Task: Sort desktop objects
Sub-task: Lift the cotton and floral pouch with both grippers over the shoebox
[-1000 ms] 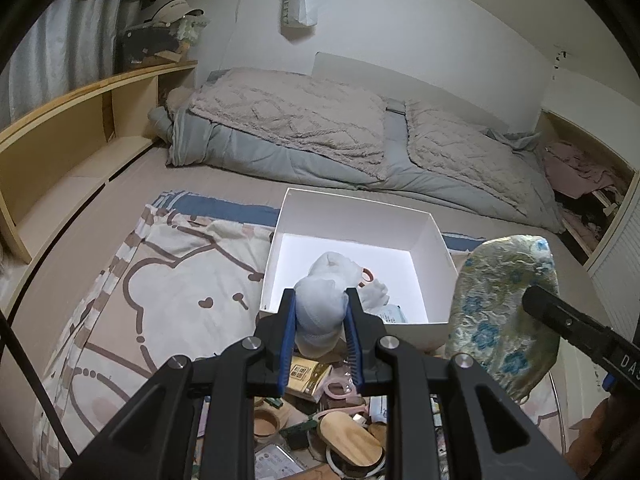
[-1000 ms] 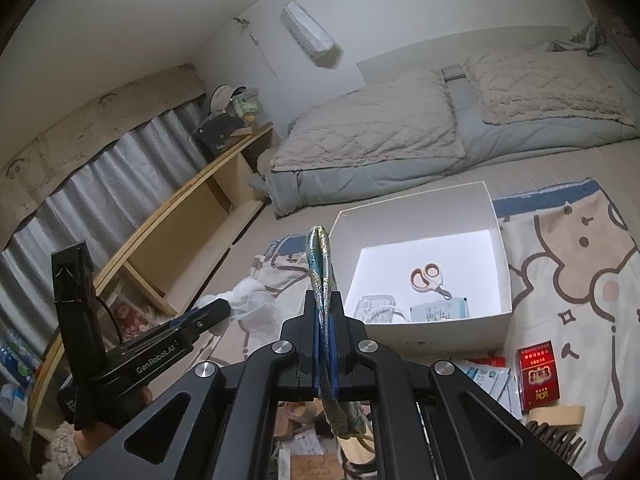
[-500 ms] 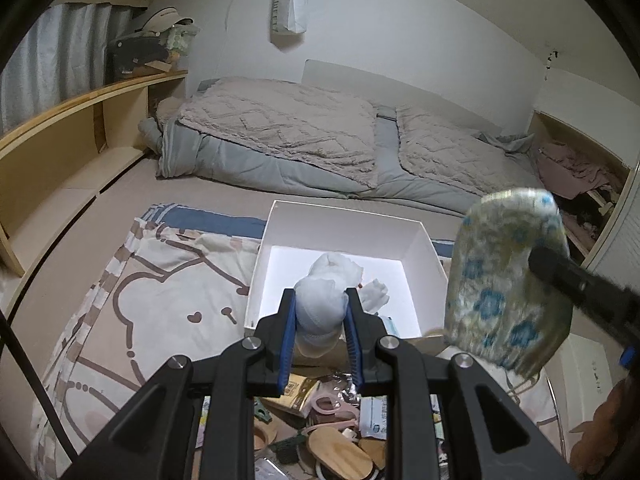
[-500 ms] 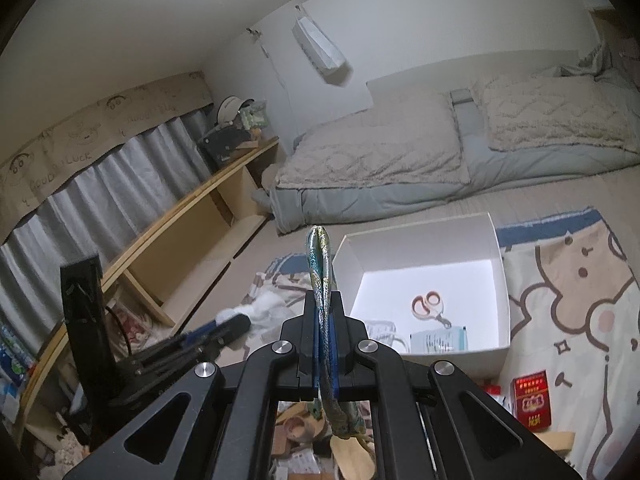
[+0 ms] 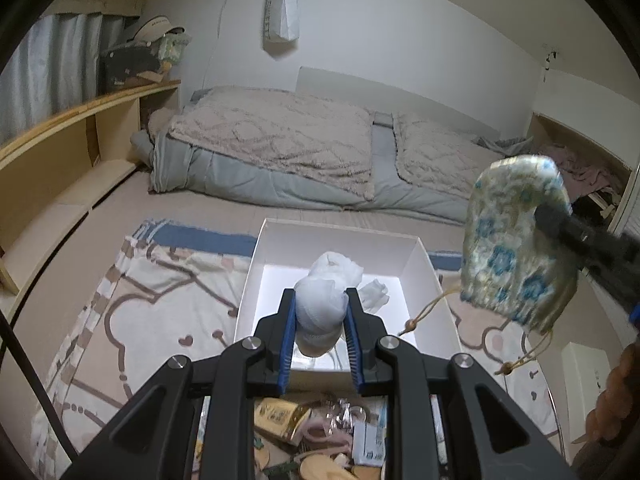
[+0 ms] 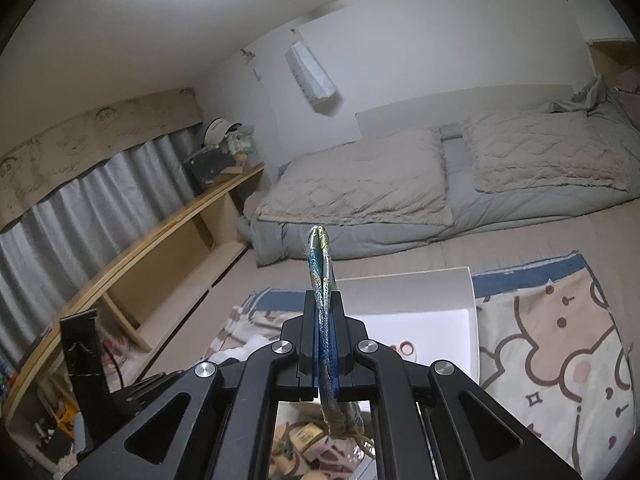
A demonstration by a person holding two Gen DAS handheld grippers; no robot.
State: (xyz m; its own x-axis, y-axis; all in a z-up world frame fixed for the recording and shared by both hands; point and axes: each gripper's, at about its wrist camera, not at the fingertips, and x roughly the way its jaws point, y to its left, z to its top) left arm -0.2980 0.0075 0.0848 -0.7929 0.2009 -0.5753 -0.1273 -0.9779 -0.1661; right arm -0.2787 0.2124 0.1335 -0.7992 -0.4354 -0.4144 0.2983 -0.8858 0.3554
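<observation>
Left tool: jaws part-closed, blue pads pressed against both sides of a bunched white cloth bundle. The bundle is held in the air above the near half of the open white cardboard box; loose cloth tails hang forward over the box interior. The tool points level, along the box's long axis toward the bed.

Right tool: jaws nearly shut, clamped on a flat floral brocade drawstring pouch, seen edge-on and sticking up past the fingertips. In the left wrist view the pouch hangs high and to the right of the box, clear of its right wall, beaded drawstrings dangling below it.

Edges: box walls stand upright and the top is open. The box sits on a cartoon-bear printed blanket. A pink-handled pair of scissors lies inside the box. A pile of small mixed items crowds the surface just short of the near wall, under both tools. Open blanket to the left of the box; a long wooden shelf runs well apart along the left wall.
</observation>
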